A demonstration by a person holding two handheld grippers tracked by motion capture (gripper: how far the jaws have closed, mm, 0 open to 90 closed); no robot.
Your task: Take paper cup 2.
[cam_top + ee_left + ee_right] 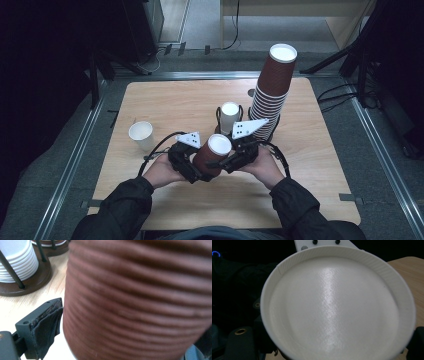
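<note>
I hold a brown ribbed paper cup point(212, 155) between both tongs above the near middle of the counter point(150, 100); it tilts, its white open mouth up toward one o'clock and its base down toward seven. The left tongs point(192, 169) grip the lower body from eight o'clock; in the left gripper view the padded jaw point(43, 327) presses the ribbed wall, so I read these tongs as closed on the cup. The right tongs point(231, 161) come in from three o'clock just under the rim; in the right gripper view the cup's mouth point(337, 305) faces the lens, jaws flanking it, but I cannot tell whether they bite. Both hands lie low, forearms converging. At twelve o'clock stands a rack with white cups point(229, 116), at one o'clock the tall brown stack point(272, 90), well apart at nine o'clock a single white cup point(141, 134). My judgement: the coming move follows the cup's tilted axis.
</note>
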